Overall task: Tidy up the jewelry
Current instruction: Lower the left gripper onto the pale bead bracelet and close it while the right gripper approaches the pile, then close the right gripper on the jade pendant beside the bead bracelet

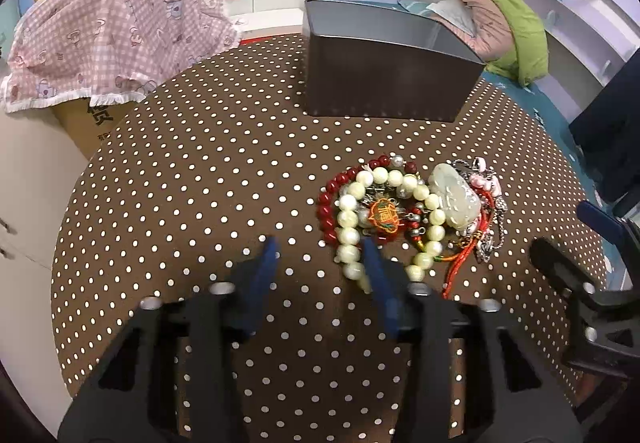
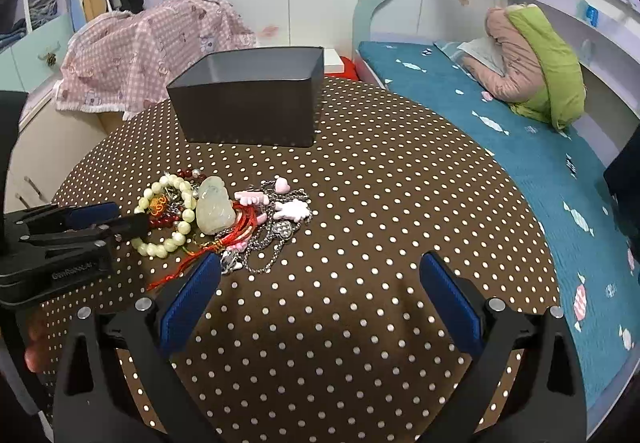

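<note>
Left gripper (image 1: 322,249) partly open, gripping nothing — its right finger (image 1: 378,275) over the pale bead bracelet (image 1: 352,239). Jewelry heap (image 1: 412,211) just right of it on the dotted tablecloth (image 1: 200,163), nearer than the dark box (image 1: 384,79). Right gripper (image 2: 320,267) wide open — empty, right of the heap.

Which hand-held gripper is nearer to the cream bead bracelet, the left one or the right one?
Left. The left hand-held gripper has one finger right at the cream bead bracelet. The right hand-held gripper hangs open beside the jewelry pile, apart from it.
</note>
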